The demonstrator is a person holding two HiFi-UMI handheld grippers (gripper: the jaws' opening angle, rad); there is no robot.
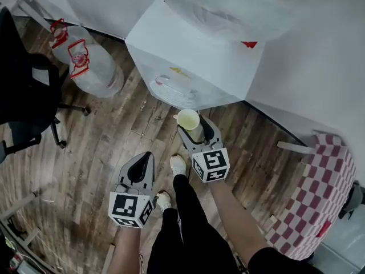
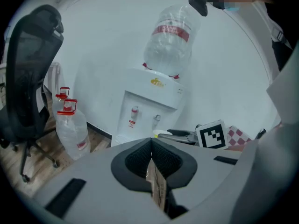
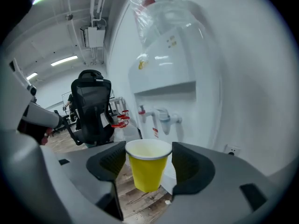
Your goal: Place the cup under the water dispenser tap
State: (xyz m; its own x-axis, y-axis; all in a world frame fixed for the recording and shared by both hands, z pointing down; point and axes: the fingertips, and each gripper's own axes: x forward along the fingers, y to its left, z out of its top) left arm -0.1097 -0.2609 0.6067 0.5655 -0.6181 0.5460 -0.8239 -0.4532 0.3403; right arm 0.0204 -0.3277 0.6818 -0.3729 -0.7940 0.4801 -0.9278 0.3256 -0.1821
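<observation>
A yellow paper cup (image 3: 147, 171) hangs upright and empty above the floor, with my right gripper (image 3: 148, 155) shut on it just below its rim. In the head view the cup (image 1: 188, 119) and right gripper (image 1: 191, 125) are just in front of the white water dispenser (image 1: 191, 50). The red tap (image 3: 142, 111) and blue tap (image 3: 164, 117) sit in the dispenser's recess, beyond the cup and higher than its rim. My left gripper (image 1: 145, 158) hangs lower left, away from the dispenser, with its pads (image 2: 140, 158) pressed together on nothing.
Two clear water jugs with red handles (image 1: 85, 61) lie on the wooden floor left of the dispenser. A black office chair (image 1: 25, 90) stands at far left. A red-and-white checkered item (image 1: 322, 190) is at right. The person's shoes (image 1: 178, 164) are between the grippers.
</observation>
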